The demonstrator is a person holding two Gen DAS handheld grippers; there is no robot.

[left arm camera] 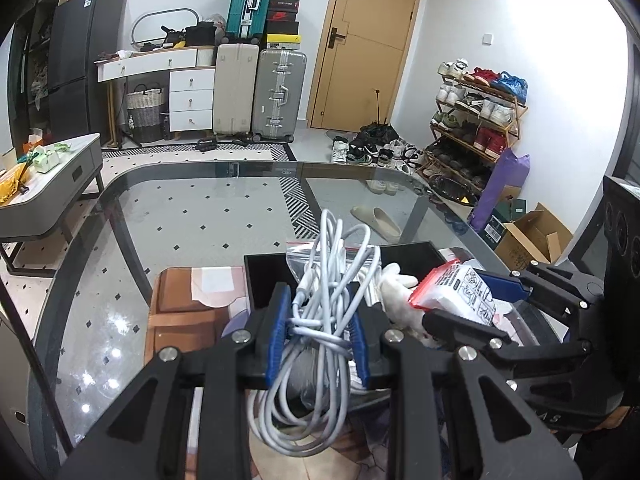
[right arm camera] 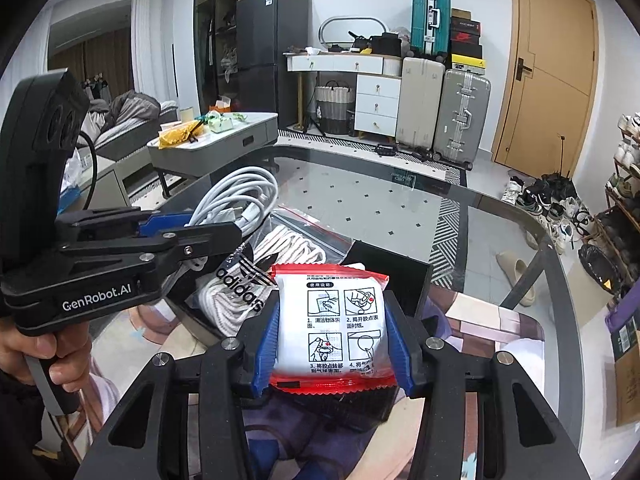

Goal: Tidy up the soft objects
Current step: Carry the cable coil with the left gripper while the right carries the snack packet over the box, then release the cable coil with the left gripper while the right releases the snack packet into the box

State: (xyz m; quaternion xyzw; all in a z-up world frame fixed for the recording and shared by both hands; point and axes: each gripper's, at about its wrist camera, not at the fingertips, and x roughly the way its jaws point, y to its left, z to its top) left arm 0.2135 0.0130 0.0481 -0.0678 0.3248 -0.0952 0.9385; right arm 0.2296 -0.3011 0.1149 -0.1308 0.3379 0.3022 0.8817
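My left gripper (left arm camera: 320, 328) is shut on a coiled grey-white cable (left arm camera: 320, 304) and holds it over a black tray (left arm camera: 264, 280) on the glass table. It shows at the left of the right wrist view (right arm camera: 192, 232) with the cable (right arm camera: 240, 196). My right gripper (right arm camera: 332, 344) is shut on a white packet with red edges (right arm camera: 336, 328), also over the tray (right arm camera: 404, 280); the packet appears in the left wrist view (left arm camera: 456, 292). A clear zip bag of white rope with an adidas logo (right arm camera: 272, 264) and a white soft toy (left arm camera: 396, 288) lie in the tray.
The glass table (left arm camera: 200, 208) has a rounded far edge. A printed mat (left arm camera: 184, 304) lies under the tray. Beyond stand a grey coffee table (left arm camera: 52, 184), suitcases (left arm camera: 280, 92), a shoe rack (left arm camera: 476, 120) and a cardboard box (left arm camera: 532, 240).
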